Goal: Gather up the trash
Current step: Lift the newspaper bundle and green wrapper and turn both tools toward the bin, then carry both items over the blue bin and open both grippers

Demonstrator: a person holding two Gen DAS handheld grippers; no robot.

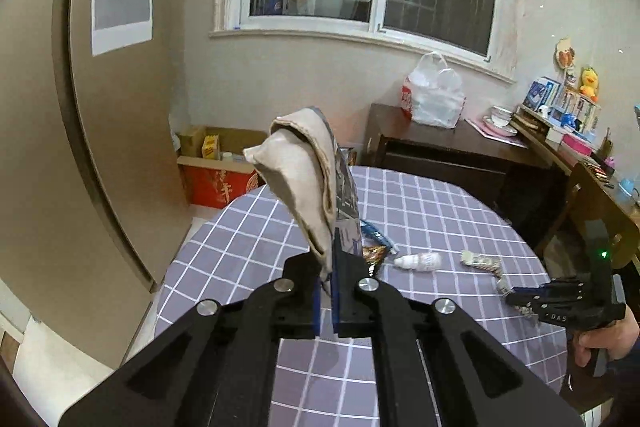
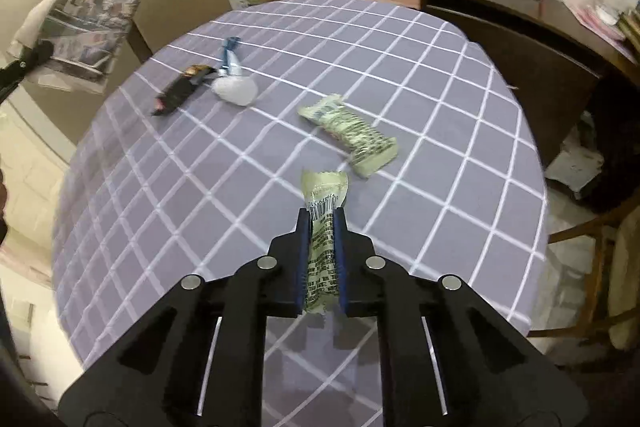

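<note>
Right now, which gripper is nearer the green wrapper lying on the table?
Right. The right gripper, shut on a similar wrapper, sits just short of the green wrapper. The left gripper, shut on a bag, is raised off beyond the table's opposite edge.

On the table [image 2: 248, 211], I had a wrapper [image 2: 325, 223] between the right gripper [image 2: 322, 223] jaws, another wrapper [image 2: 350, 133] just beyond it. Farther left lay a bottle [image 2: 236, 89] beside a dark packet [image 2: 178, 91]. The left gripper [image 1: 333, 267] held a bag [image 1: 304, 179] above the table's left edge.
</note>
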